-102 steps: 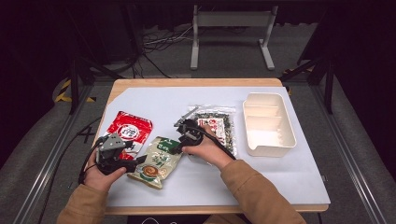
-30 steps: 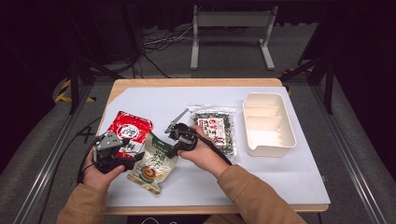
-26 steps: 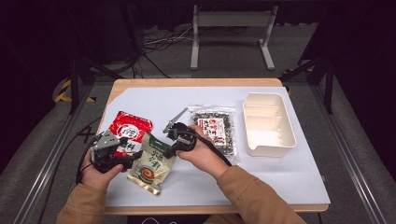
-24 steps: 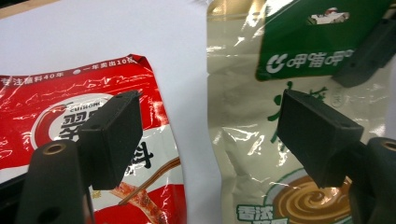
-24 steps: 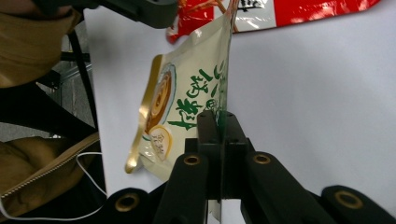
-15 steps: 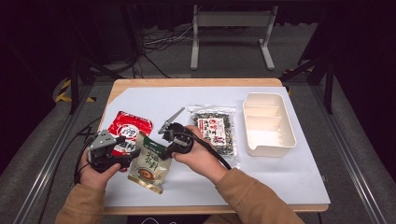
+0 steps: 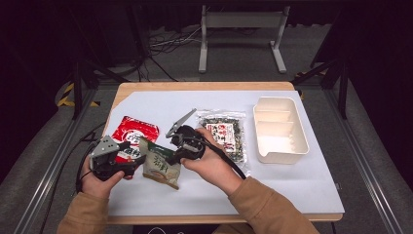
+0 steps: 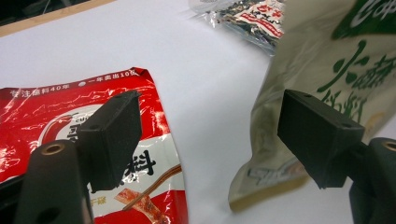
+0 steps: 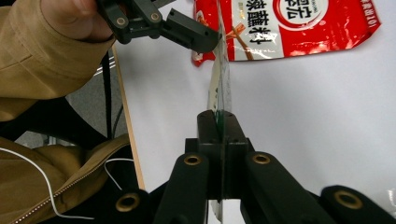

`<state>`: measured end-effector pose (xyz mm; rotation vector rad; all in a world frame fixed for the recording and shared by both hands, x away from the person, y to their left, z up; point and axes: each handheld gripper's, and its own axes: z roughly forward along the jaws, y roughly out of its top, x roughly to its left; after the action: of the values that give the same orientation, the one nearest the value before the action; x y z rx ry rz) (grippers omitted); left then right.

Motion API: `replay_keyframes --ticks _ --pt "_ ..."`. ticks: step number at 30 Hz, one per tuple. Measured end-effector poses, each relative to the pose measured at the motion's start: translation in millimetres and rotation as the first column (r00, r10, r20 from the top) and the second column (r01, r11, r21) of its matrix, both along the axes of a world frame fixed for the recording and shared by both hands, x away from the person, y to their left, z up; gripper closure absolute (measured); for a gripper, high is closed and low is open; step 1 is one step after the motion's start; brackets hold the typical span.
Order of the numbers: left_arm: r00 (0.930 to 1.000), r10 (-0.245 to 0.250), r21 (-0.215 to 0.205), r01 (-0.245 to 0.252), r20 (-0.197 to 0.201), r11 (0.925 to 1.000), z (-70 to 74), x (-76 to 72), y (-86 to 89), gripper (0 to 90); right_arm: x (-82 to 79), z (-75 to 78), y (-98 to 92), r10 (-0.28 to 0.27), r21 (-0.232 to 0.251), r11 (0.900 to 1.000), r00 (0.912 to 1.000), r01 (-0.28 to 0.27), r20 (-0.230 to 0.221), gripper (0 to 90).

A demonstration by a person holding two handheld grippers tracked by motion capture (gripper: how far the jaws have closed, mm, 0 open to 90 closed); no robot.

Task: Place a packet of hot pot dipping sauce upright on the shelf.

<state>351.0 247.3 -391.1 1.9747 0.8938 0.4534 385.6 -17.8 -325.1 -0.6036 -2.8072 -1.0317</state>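
A green and beige snack packet [image 7: 160, 165] hangs tilted above the white table sheet, and my right gripper [image 7: 169, 155] is shut on its upper edge. The right gripper view has the packet [image 9: 218, 79] edge-on, pinched between the closed jaws of the right gripper [image 9: 219, 123]. My left gripper [image 7: 135, 165] stands open just left of the packet. In the left gripper view the left gripper [image 8: 210, 121] has one jaw over the red packet [image 8: 70, 107] and the other in front of the green packet [image 8: 336, 60], touching neither.
A red snack packet [image 7: 134, 131] lies flat at the left of the sheet. A clear seaweed packet [image 7: 224, 134] lies in the middle, behind the right hand. A white compartment tray [image 7: 280, 145] sits at the right.
The right gripper has lifted the green packet off the table and carried it left toward the left gripper. The left gripper has barely shifted.
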Motion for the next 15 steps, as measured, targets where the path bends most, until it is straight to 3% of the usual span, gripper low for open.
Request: replay_keyframes --ticks 6,15 --pt "1.0000 0.003 0.001 -0.003 -0.002 1.0000 -0.1 0.3 1.1 22.3 0.8 13.3 -9.4 -0.015 0.002 1.000 0.9987 0.015 0.048 89.3" --pt "0.9999 0.006 0.007 -0.006 -0.010 1.0000 -0.9 1.4 1.3 22.4 3.8 30.1 -25.4 -0.049 -0.009 0.999 0.9961 0.050 0.073 89.3"
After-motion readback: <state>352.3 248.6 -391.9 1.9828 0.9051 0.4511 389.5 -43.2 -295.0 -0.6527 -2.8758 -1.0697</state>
